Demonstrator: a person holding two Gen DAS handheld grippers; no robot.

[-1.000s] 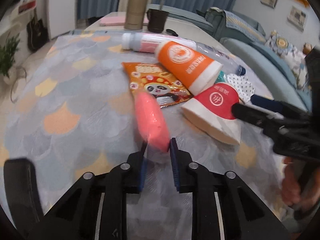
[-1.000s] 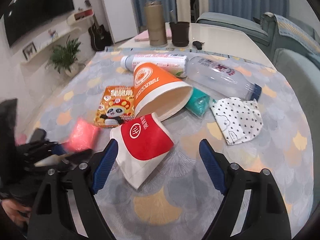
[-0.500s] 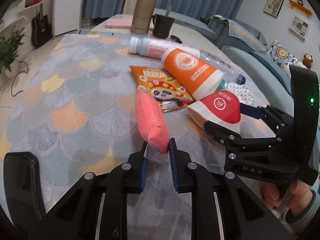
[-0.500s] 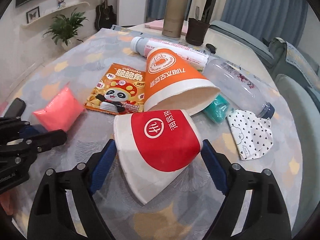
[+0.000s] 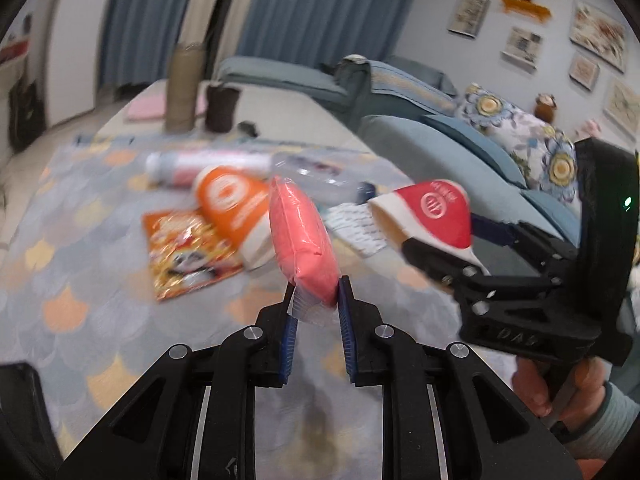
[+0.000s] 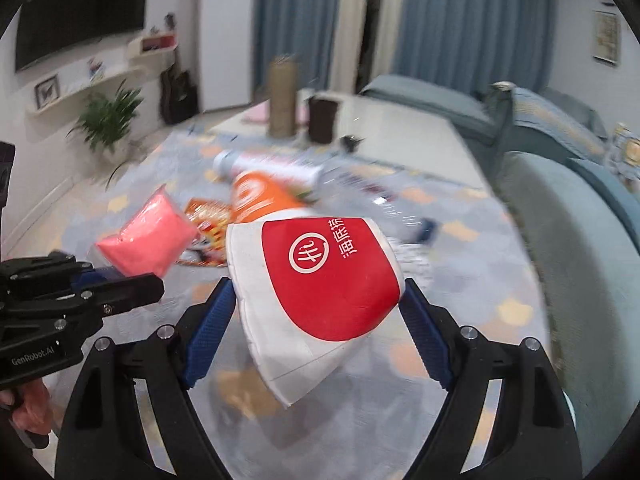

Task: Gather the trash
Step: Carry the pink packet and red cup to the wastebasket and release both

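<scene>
Blue pads of the left gripper (image 5: 316,300) were clamped narrowly on the sealed end of a pink pouch (image 5: 302,240), which stood up off the scallop-patterned tablecloth (image 5: 80,248). The right gripper (image 6: 318,312), its jaws wide and just closing a little, squeezed a red-and-white paper cup (image 6: 320,280) between its fingers (image 6: 210,324), lifted clear of the cloth. Left lying on the table were an orange paper cup (image 5: 234,204), a panda snack packet (image 5: 188,252), two plastic bottles and a dotted face mask (image 5: 356,228).
</scene>
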